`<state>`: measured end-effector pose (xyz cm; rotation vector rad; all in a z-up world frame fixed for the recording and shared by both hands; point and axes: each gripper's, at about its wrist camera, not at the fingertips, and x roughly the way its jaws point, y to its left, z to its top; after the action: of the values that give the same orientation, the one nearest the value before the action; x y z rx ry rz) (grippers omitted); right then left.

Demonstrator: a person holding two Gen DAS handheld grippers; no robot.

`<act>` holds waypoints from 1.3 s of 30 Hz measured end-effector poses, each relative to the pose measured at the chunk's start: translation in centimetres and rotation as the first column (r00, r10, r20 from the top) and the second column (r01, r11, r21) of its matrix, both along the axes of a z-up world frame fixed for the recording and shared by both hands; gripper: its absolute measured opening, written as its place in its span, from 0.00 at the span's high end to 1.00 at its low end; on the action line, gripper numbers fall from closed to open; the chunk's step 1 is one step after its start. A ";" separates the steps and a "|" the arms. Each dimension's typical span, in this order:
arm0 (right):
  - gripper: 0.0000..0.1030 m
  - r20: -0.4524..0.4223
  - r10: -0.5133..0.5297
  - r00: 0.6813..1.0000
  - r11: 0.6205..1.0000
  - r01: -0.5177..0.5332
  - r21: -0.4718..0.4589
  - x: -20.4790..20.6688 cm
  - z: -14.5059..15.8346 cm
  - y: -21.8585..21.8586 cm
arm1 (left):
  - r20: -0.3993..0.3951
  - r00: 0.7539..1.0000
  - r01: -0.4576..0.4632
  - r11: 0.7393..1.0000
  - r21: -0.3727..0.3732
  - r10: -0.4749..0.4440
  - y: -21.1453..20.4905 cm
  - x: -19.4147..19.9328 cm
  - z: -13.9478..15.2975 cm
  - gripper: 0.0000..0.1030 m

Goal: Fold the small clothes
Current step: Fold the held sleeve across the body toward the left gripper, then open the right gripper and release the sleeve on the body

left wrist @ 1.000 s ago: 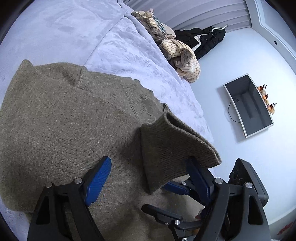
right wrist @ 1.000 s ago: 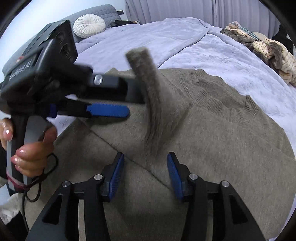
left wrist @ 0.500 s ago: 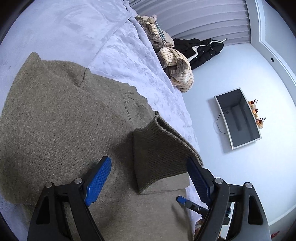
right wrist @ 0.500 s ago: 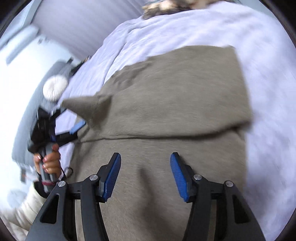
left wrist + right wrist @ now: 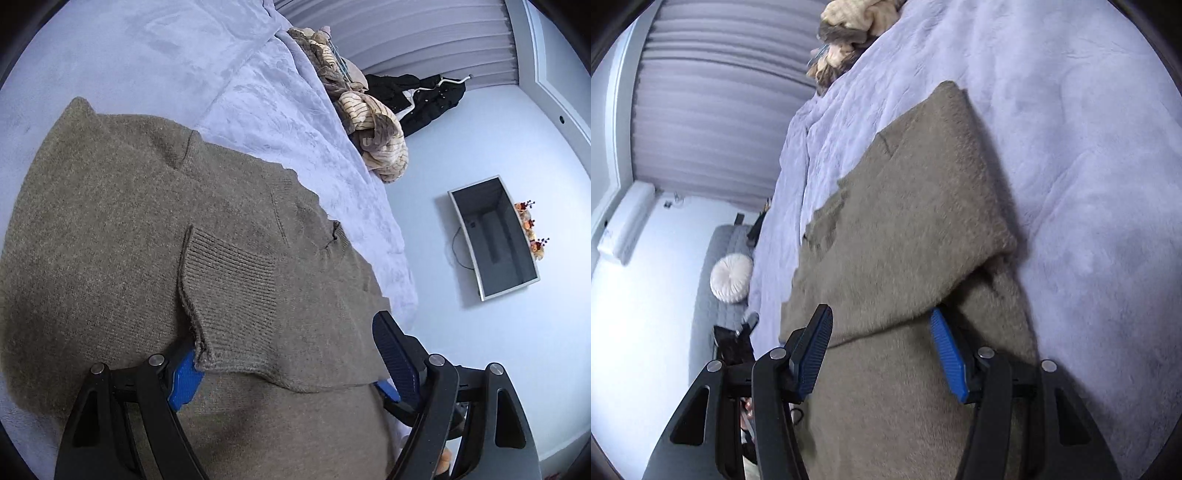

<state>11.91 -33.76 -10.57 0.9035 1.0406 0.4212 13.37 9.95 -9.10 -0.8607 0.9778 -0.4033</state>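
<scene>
your olive-brown knitted sweater [image 5: 110,236] lies spread on the pale lilac bedspread [image 5: 280,122], and it fills most of both wrist views. a sleeve is folded across the body, and its ribbed cuff [image 5: 229,280] lies flat on the knit right in front of your left gripper [image 5: 291,354].

your left gripper sits low over the sweater with its jaws set wide. the cuff's hem lies between the blue pads, and the near pad [image 5: 184,380] is partly tucked under the cuff's edge, but the pads do not press on the cloth, so nothing is held.

your right gripper [image 5: 882,354] hovers over the sweater [image 5: 905,229] with its jaws at a middling gap. they have just been opening a little, and the folded edge of the knit runs between the pads [image 5: 947,356] without being pinched.

in your right wrist view the bedspread [image 5: 1071,147] stretches away to the right, and a round white cushion [image 5: 731,273] rests against a grey quilted headboard [image 5: 709,295]. pleated curtains [image 5: 713,122] hang behind.

in your left wrist view a heap of striped and beige clothes [image 5: 373,136] sits at the far edge of the bed. a dark jacket [image 5: 424,99] lies on the pale floor beyond it, and a grey rectangular bin [image 5: 495,240] stands well apart from the bed.
</scene>
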 end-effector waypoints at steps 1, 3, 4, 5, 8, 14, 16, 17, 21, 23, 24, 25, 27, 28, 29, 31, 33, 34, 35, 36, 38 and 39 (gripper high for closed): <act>0.42 -0.015 -0.043 0.999 0.999 0.044 0.016 0.4 -0.3 -0.6 | -0.003 1.000 -0.002 1.000 0.028 0.002 -0.1 0.1 0.1 0.25; 0.55 -0.040 -0.108 0.993 0.992 0.110 0.058 1.1 -1.0 -1.5 | -0.014 1.000 0.020 0.996 0.089 -0.019 -0.5 0.4 0.3 0.69; 0.94 -0.044 -0.121 0.992 0.991 0.124 0.054 1.4 -1.0 -1.7 | -0.027 0.999 0.033 0.993 0.117 -0.030 -0.6 0.4 0.3 0.93; 0.94 -0.037 -0.118 0.992 0.993 0.118 -0.002 1.8 -0.6 -1.7 | -0.025 0.999 0.034 0.988 0.149 -0.031 -0.6 0.2 0.5 0.93; 0.94 0.056 -0.060 0.997 0.986 0.068 -0.154 2.2 2.0 -1.1 | 0.026 0.999 0.040 0.976 0.214 -0.047 -0.6 -0.8 1.4 0.93; 0.94 0.040 0.017 0.999 0.953 -0.004 -0.304 2.7 1.1 -1.1 | -0.019 0.998 0.062 0.946 0.319 -0.059 -1.4 -1.3 0.0 0.93; 0.95 0.023 0.046 0.999 0.951 -0.036 -0.307 2.3 -0.1 -1.1 | -0.023 0.999 0.050 0.925 0.376 -0.045 -1.5 -2.0 -0.2 0.93; 0.95 0.025 0.044 0.999 0.954 -0.034 -0.297 2.0 -0.3 -1.2 | -0.016 0.999 0.043 0.922 0.385 -0.039 -1.3 -2.4 -0.1 0.93; 0.83 0.013 0.064 0.998 0.951 -0.058 -0.303 0.6 0.8 -2.3 | -0.004 1.000 -0.017 0.874 0.485 0.022 0.1 -3.3 1.0 0.81; 0.64 0.044 0.119 0.992 0.944 -0.099 -0.314 -0.1 2.0 -2.2 | 0.006 1.000 -0.027 0.862 0.505 0.027 0.8 -3.7 1.6 0.81; 0.42 0.079 0.142 0.987 0.942 -0.111 -0.317 -0.6 2.9 -2.5 | 0.013 1.000 -0.030 0.858 0.512 0.027 1.0 -3.8 2.0 0.73; 0.35 0.113 0.148 0.983 0.940 -0.104 -0.323 -0.9 3.6 -2.8 | 0.019 0.999 -0.035 0.855 0.518 0.030 1.0 -3.8 2.3 0.60; 0.35 0.145 0.117 0.983 0.944 -0.065 -0.323 -0.5 4.4 -3.7 | 0.075 0.996 -0.082 0.837 0.541 0.049 0.8 -4.1 3.3 0.28; 0.35 0.135 0.077 0.988 0.953 -0.033 -0.302 0.1 4.3 -4.5 | 0.103 0.994 -0.088 0.835 0.543 0.038 0.3 -4.0 3.8 0.28; 0.35 0.118 0.031 0.993 0.966 0.000 -0.259 0.8 3.8 -5.3 | 0.112 0.993 -0.080 0.835 0.544 0.023 -0.2 -3.8 4.1 0.28; 0.37 0.059 -0.040 0.997 0.987 0.048 -0.151 2.5 1.9 -6.7 | 0.111 0.994 -0.068 0.824 0.563 0.006 -1.5 -3.2 4.5 0.28; 0.49 0.004 -0.073 0.997 0.994 0.073 -0.087 4.0 0.1 -7.2 | 0.101 0.995 -0.052 0.793 0.607 -0.012 -2.7 -2.7 4.4 0.28; 0.70 0.000 -0.063 0.998 0.995 0.063 -0.078 4.3 -0.1 -7.0 | 0.094 0.995 -0.044 0.777 0.628 -0.020 -3.3 -2.4 4.3 0.28; 0.88 -0.006 -0.027 1.000 0.997 0.027 -0.072 4.7 -0.1 -6.3 | 0.082 0.996 -0.032 0.765 0.643 -0.028 -3.7 -2.1 3.9 0.28; 0.92 -0.018 0.024 1.000 0.996 -0.025 -0.091 5.1 0.1 -5.2 | 0.066 0.997 -0.019 0.755 0.655 -0.032 -4.1 -1.8 3.5 0.28; 0.92 0.011 0.095 0.995 0.971 -0.090 -0.223 5.0 1.6 -3.4 | 0.036 0.999 -0.002 0.734 0.679 -0.031 -4.5 -1.4 2.5 0.28; 0.92 0.031 0.119 0.992 0.944 -0.104 -0.312 4.9 2.5 -2.7 | 0.018 0.999 0.007 0.718 0.696 -0.027 -4.6 -1.2 1.8 0.28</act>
<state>16.78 -36.42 -8.05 0.5523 1.0804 0.3597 12.12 5.34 -7.26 -0.1478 1.0071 -0.0325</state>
